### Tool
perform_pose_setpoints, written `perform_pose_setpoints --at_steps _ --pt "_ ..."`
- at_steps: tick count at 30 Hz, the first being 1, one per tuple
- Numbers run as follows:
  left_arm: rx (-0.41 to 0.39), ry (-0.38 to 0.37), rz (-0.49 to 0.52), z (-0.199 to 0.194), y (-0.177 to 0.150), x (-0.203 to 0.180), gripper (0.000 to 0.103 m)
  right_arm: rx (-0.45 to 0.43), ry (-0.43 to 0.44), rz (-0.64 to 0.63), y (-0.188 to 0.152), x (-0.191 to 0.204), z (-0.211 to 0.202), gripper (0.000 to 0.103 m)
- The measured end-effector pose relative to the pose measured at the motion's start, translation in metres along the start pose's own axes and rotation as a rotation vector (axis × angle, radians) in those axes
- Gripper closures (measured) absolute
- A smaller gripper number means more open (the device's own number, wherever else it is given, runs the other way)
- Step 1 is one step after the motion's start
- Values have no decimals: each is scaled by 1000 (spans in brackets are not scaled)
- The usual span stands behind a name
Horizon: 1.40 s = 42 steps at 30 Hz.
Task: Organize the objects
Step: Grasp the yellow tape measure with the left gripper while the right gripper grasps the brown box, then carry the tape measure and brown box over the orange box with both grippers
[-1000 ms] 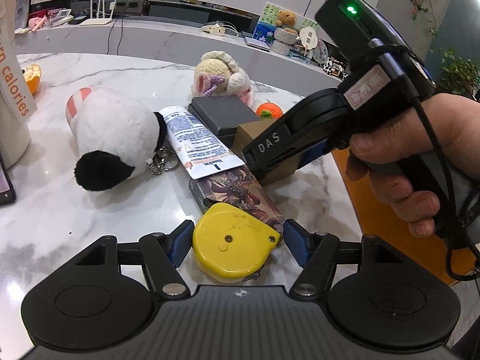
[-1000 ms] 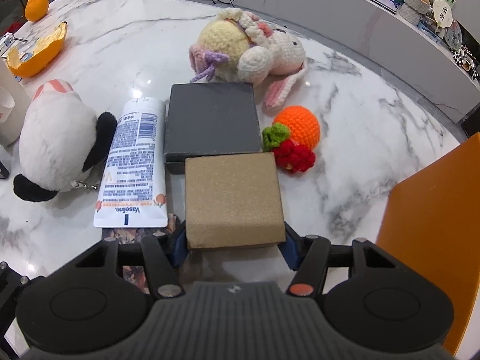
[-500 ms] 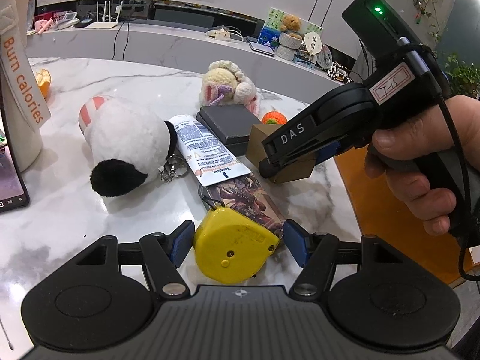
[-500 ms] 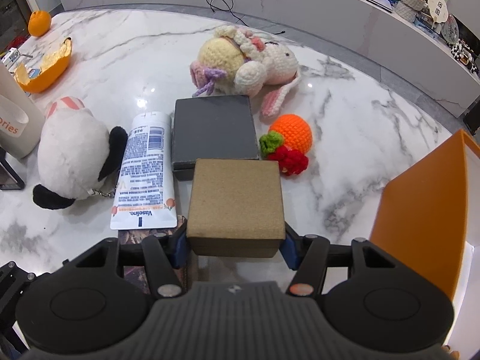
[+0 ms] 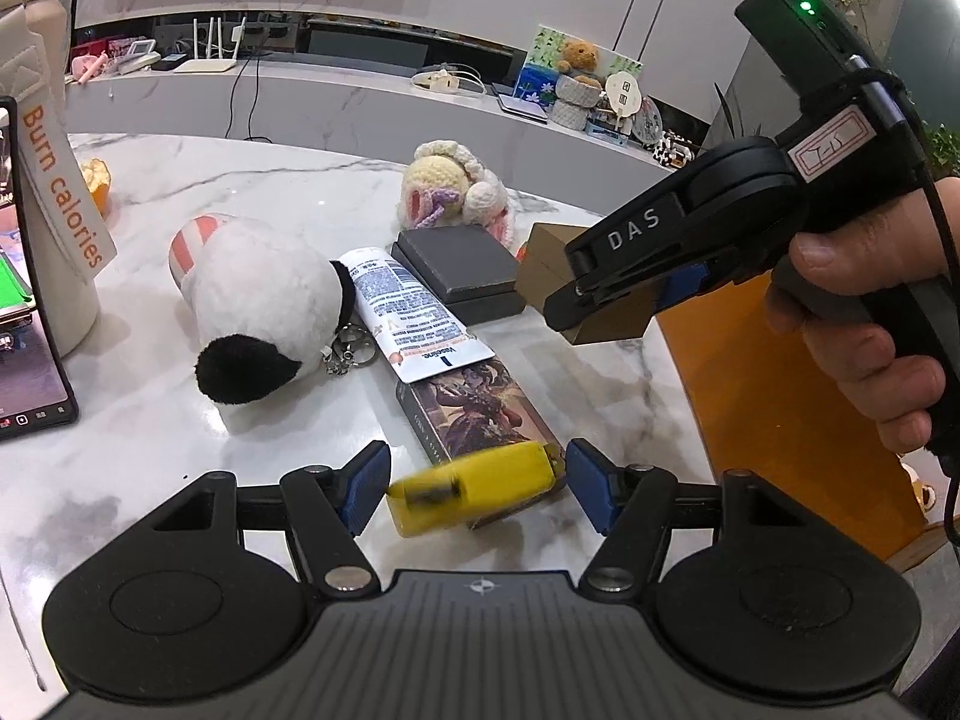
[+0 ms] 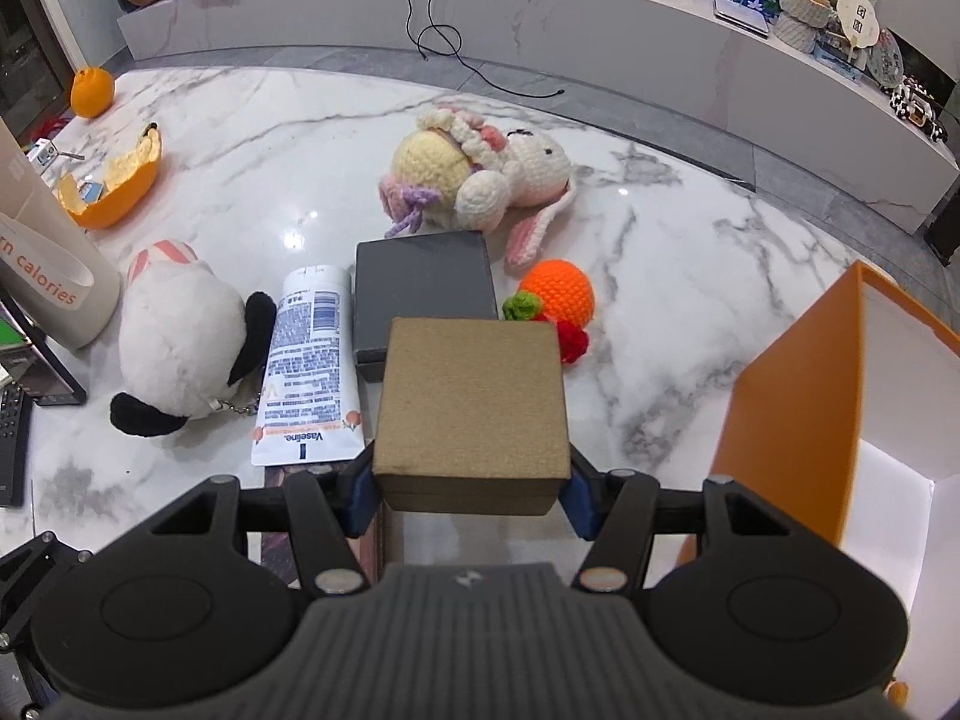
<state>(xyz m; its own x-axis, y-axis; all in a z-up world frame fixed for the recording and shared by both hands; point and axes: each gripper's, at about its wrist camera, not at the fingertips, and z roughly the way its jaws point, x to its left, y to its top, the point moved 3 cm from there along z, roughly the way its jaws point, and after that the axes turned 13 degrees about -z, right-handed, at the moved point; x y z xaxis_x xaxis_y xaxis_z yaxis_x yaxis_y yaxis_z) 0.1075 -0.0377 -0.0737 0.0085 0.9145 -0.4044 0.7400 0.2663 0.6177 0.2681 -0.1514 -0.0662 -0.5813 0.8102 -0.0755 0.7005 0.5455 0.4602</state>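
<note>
While your right gripper (image 6: 471,495) pinches the tan box (image 6: 474,402) between its blue pads (image 6: 360,495), the box hangs clear of the marble table (image 6: 660,312), with shadow and table surface showing under its near edge. In the left wrist view the same box (image 5: 585,291) sits in that gripper (image 5: 606,300), with your right hand (image 5: 864,324) around the handle.

Your left gripper (image 5: 477,489) has just been closing a little. The yellow tape measure (image 5: 474,489) is between its pads (image 5: 363,489); the tape measure is motion-blurred and tilted. The right pad looks to meet its end, and a sliver of gap shows at the left pad, so I cannot tell whether you actually grip it. It lies over the near end of the illustrated card box (image 5: 474,408).

Layout on the table, right wrist view:
- Dark grey box (image 6: 423,294) directly beyond the tan box.
- Vaseline tube (image 6: 309,372) flat, just left of the grey box, cap end away from you.
- Panda plush (image 6: 183,348) on its side, left of the tube, keyring near the tube.
- Crochet bunny (image 6: 480,183) beyond the grey box.
- Crochet orange (image 6: 558,294) with green and red crochet bits, right of the grey box.
- Orange box (image 6: 798,396), open, white inside, at the right edge.
- Orange peel (image 6: 123,180) and a whole orange (image 6: 92,93) far left.
</note>
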Motion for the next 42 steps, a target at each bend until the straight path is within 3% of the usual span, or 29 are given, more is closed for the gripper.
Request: perform_pose_setpoints --at_steps 1,2,7,9,11,13,16,28,34,42 --pt "-3 -11 0 -2 0 0 63 -3 1 2 -1 -1 -2 42" --pt "0 -8 2 -3 1 -1 78 -7 3 2 -1 -2 -3 42" --pt "29 36 33 -2 4 -3 78 -19 5 14 -7 -6 -11 42" --pt "17 45 29 -3 1 1 66 -18 7 17 -10 -7 -12 42" --pt "23 19 18 -6 -4 5 30 -18 7 19 -13 -9 -13 42" --pt "29 -1 43 -10 -10 5 26 -19 7 20 -15 -10 -15 42" --pt "64 38 86 -9 -18 5 22 -24 8 23 -17 -11 -17 42" --pt "112 97 185 1 -54 1 21 -25 15 10 -20 -8 -17 42" --pt "104 94 180 0 -53 6 38 -23 13 12 -22 -9 -17 42" --pt "111 87 141 -2 -47 11 40 -25 16 13 -22 -9 -19 42"
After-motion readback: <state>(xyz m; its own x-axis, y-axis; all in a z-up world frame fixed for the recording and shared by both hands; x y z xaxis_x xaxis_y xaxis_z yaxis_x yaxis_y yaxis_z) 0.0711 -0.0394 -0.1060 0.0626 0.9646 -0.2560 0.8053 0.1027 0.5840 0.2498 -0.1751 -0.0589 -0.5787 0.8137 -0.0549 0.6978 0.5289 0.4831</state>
